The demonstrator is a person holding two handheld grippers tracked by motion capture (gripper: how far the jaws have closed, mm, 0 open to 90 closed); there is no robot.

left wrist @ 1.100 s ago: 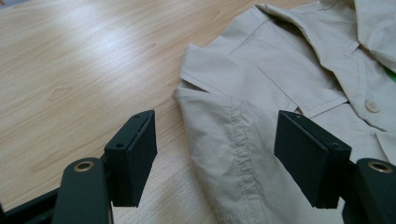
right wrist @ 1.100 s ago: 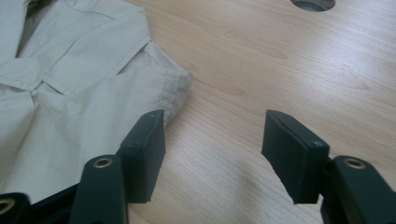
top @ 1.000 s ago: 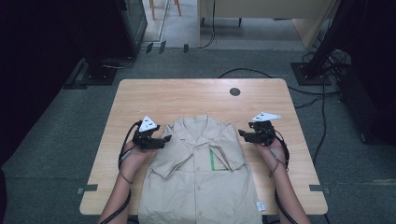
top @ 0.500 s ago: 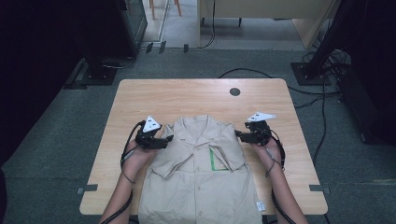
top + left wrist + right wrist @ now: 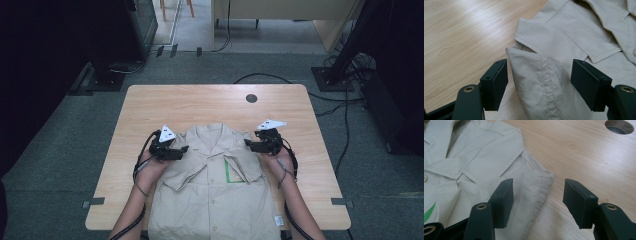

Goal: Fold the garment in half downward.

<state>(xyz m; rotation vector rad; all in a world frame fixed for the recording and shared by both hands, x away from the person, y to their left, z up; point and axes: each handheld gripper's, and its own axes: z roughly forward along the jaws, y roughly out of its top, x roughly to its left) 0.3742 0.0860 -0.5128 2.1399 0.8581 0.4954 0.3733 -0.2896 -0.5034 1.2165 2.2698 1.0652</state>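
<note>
A beige short-sleeved shirt (image 5: 215,200) lies flat on the wooden table (image 5: 200,105), collar away from the person. My left gripper (image 5: 184,150) is at the shirt's left shoulder, level and pointing inward. In the left gripper view the folded sleeve (image 5: 536,75) lies between the wide jaws of the left gripper (image 5: 540,68), and the pads do not press on it. My right gripper (image 5: 248,144) is at the other shoulder. In the right gripper view the right gripper (image 5: 539,187) straddles the sleeve hem (image 5: 544,185); its jaws have just been closing slightly and remain open.
A round cable hole (image 5: 251,98) sits in the table beyond the right gripper, also in the right gripper view (image 5: 619,126). A green stripe (image 5: 232,172) marks the shirt's chest pocket. Cables run over the grey floor (image 5: 345,125) at the right. Dark equipment stands at both sides.
The right gripper has slid left toward the shirt's shoulder and now reaches over the sleeve edge. The left gripper has stayed about where it was.
</note>
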